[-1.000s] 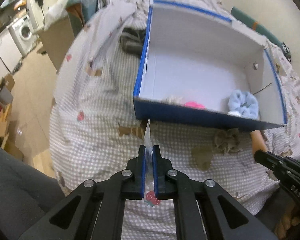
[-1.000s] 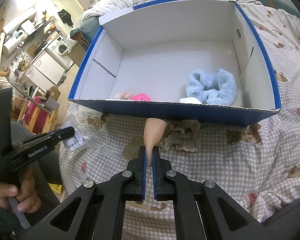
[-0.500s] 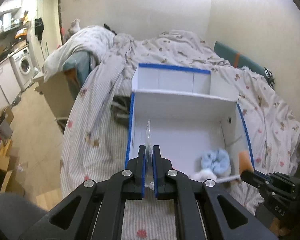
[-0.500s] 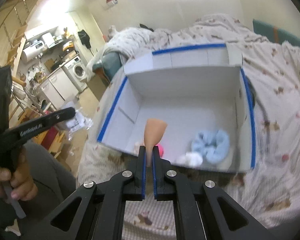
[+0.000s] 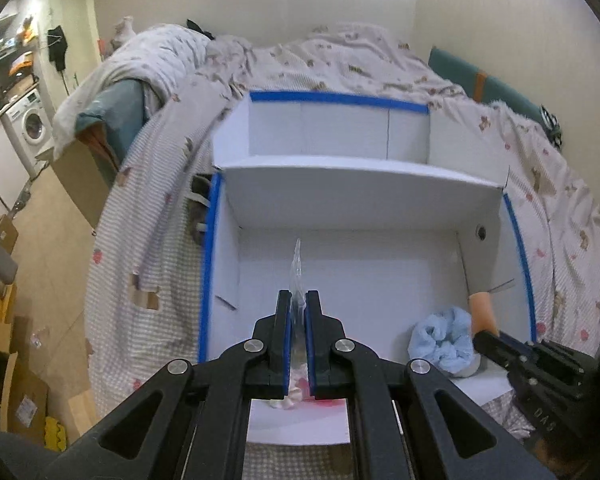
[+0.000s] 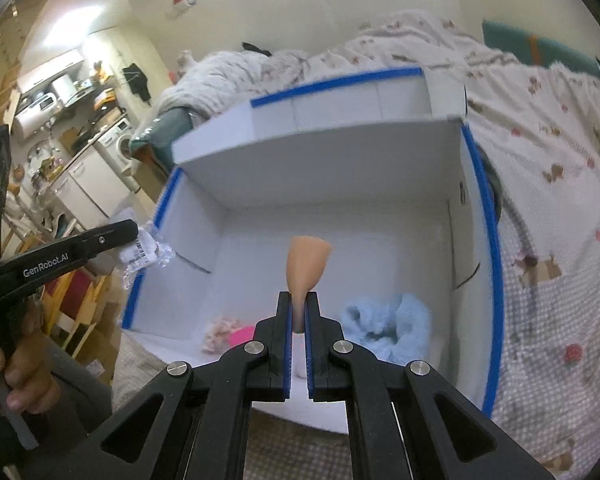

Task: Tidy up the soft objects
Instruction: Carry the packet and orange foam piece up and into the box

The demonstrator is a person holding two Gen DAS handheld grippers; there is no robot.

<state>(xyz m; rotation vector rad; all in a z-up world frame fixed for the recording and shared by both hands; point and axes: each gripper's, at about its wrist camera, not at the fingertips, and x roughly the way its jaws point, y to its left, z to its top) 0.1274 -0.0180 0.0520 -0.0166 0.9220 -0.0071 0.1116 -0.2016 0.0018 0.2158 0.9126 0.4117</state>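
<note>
Left gripper (image 5: pixel 298 312): clamped on a clear plastic packet (image 5: pixel 297 268), above the box's near left part.
Right gripper (image 6: pixel 299 312): pinched on a peach sponge (image 6: pixel 306 266), over the box floor.
Box (image 6: pixel 380 168): white, blue-edged, on the bed (image 5: pixel 540 200).
Blue scrunchie (image 6: pixel 384 330): near right corner of the box.
Pink items (image 6: pixel 230 332): near wall of the box, left of centre.

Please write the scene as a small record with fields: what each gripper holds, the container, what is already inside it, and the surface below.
left gripper: shut on a clear crinkled plastic packet, above the box
right gripper: shut on a peach-coloured soft cone-shaped piece
container: open white cardboard box with blue edges
inside box: fluffy light-blue scrunchie, bright pink item, pale frilly item
surface: bed with checked bedspread
</note>
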